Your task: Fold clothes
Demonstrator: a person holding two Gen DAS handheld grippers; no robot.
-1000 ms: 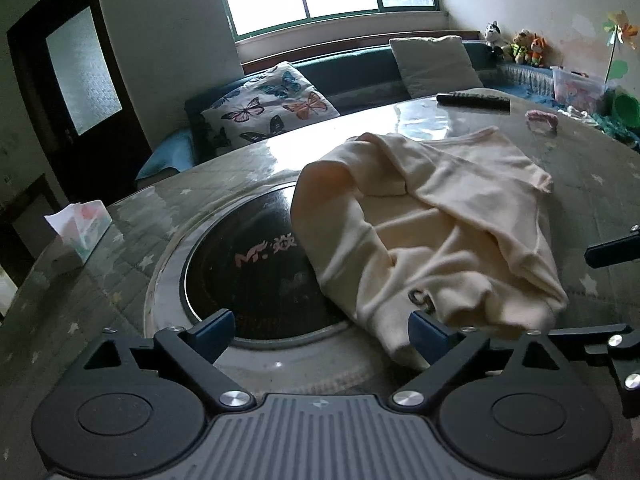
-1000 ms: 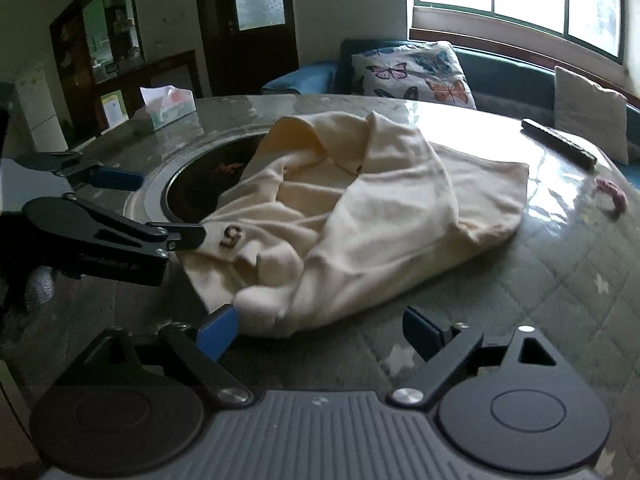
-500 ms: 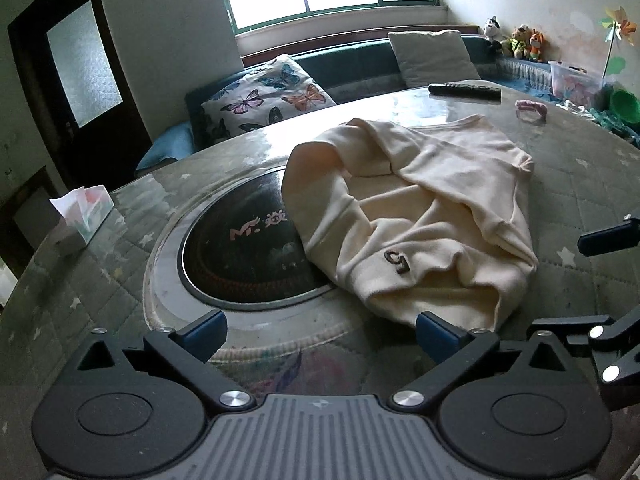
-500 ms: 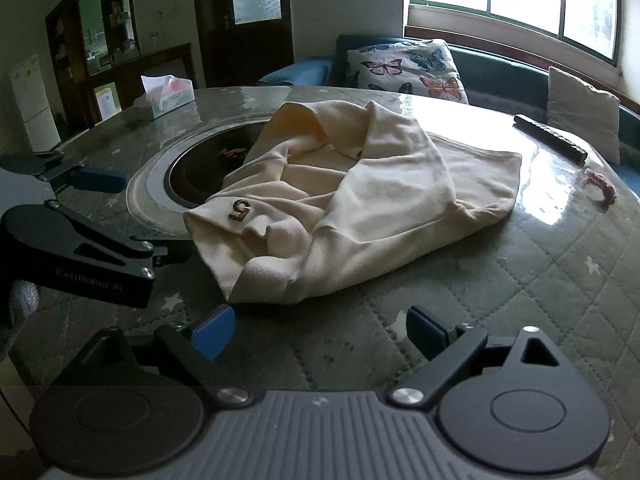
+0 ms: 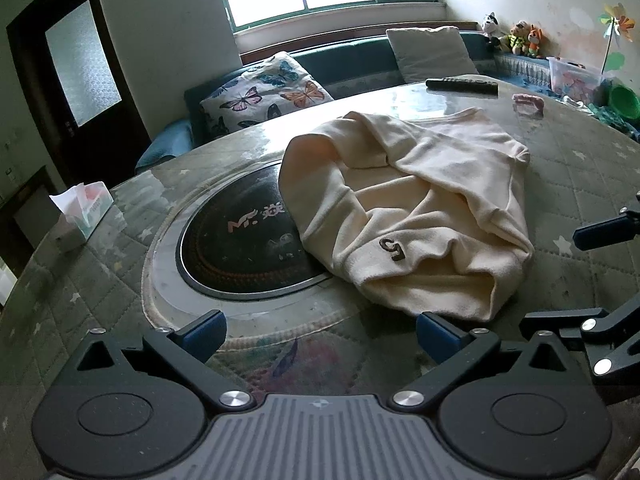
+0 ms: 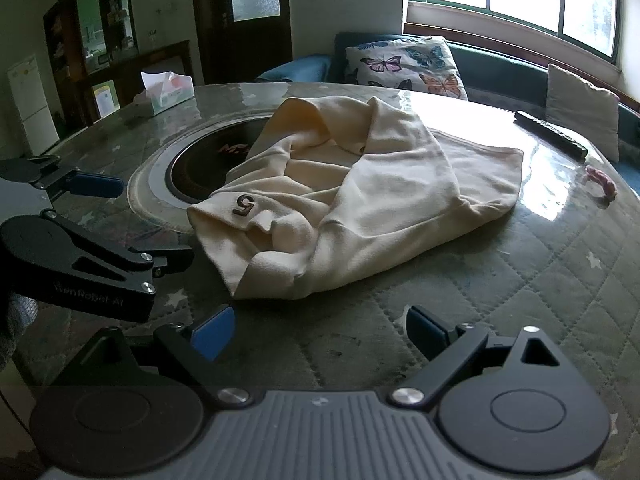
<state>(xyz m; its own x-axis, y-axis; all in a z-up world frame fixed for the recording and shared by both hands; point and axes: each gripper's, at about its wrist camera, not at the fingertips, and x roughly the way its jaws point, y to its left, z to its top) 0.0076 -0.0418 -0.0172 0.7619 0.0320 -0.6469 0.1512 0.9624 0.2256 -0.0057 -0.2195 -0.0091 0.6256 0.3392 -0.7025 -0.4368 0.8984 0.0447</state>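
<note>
While both tongs, left and right, gape wide and empty, the left just spread, the rumpled cream knit garment lies heaped on the round quilted table; pinching only one layer risks dragging the bundle skewed.

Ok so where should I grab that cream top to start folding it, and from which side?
Probably the near hem corner of the cream top, beside the brown 5 patch. That edge lies loose and lifted toward both open grippers, so come in low from the near side with the right gripper.
</note>
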